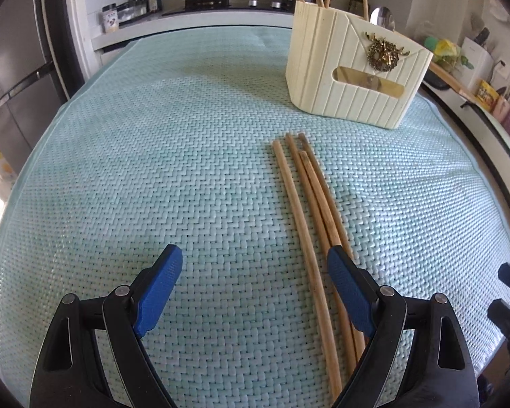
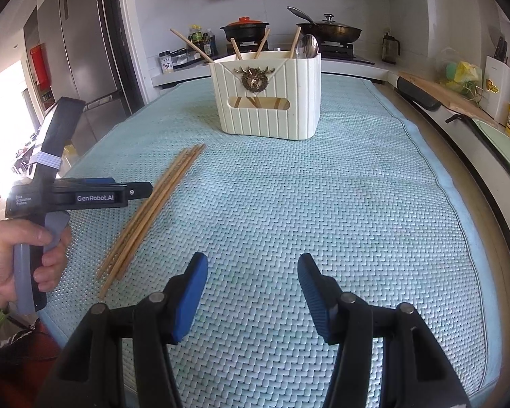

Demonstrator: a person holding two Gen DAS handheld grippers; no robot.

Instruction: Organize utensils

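Over on the left, the left gripper (image 1: 255,265) hangs above the woven mat (image 1: 153,170) with its jaws spread wide and nothing gripped; the loose chopsticks (image 1: 309,210) lie flat beneath its right-hand finger, one of them between the fingers. Further right, the right gripper (image 2: 252,272) stands half open and empty over bare mat. Beyond both grippers sits the cream utensil holder (image 2: 272,102), upright, with chopsticks and a spoon (image 2: 307,46) standing in it.

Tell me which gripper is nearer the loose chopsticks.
Left. The left gripper hovers open right over the chopsticks; the right gripper is open over bare mat beside them.
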